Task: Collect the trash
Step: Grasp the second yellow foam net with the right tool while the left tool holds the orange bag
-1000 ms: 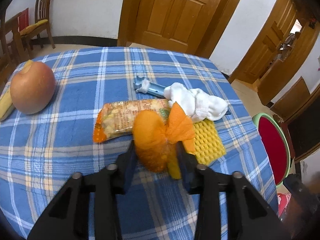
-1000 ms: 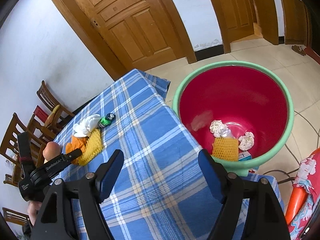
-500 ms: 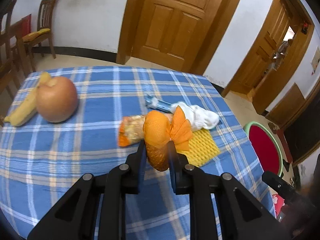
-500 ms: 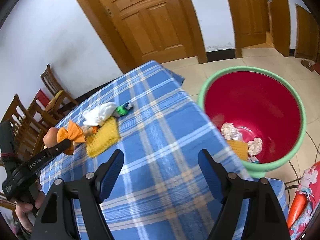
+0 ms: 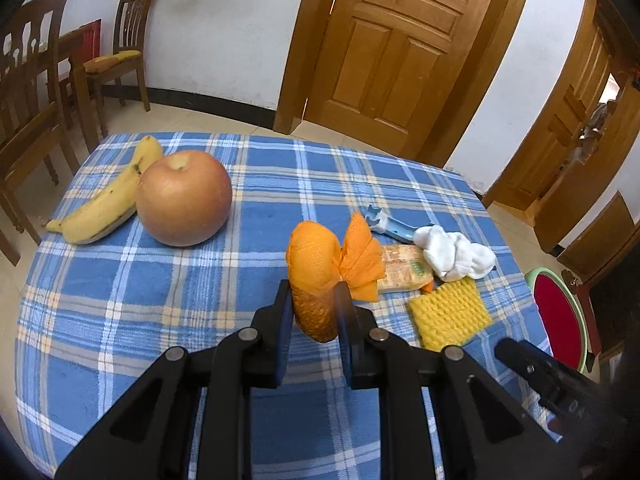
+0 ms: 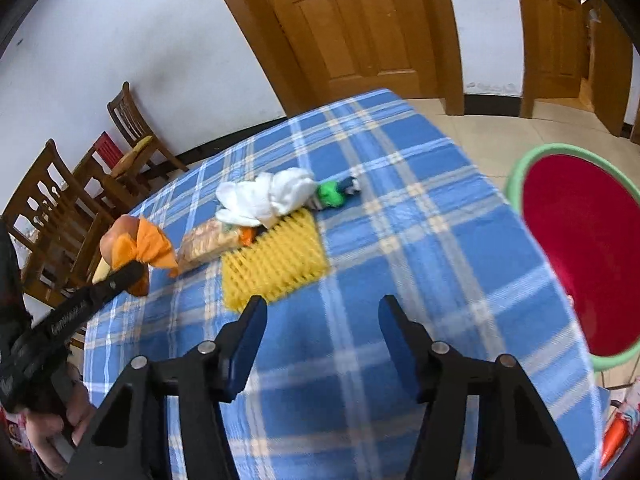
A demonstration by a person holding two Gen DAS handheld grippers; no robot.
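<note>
My left gripper [image 5: 313,300] is shut on an orange mesh bag [image 5: 316,264] and holds it above the blue checked tablecloth [image 5: 160,300]; it also shows in the right wrist view [image 6: 136,246]. On the cloth lie a yellow foam net [image 5: 450,314] [image 6: 276,262], a snack wrapper [image 5: 404,268] [image 6: 208,240], a white crumpled cloth [image 5: 456,254] [image 6: 268,196] and a blue tool [image 5: 394,228]. My right gripper [image 6: 322,322] is open and empty above the cloth, just short of the yellow net. The red bin with a green rim [image 6: 580,252] stands off the table's right edge.
An apple [image 5: 184,198] and a banana [image 5: 108,202] lie at the table's far left. A green-capped object [image 6: 334,194] lies beside the white cloth. Wooden chairs [image 5: 120,44] stand beyond the left side, doors [image 5: 400,48] behind.
My left gripper has shut on the orange mesh bag and lifted it off the cloth. My right gripper has swung left from the bin toward the yellow net.
</note>
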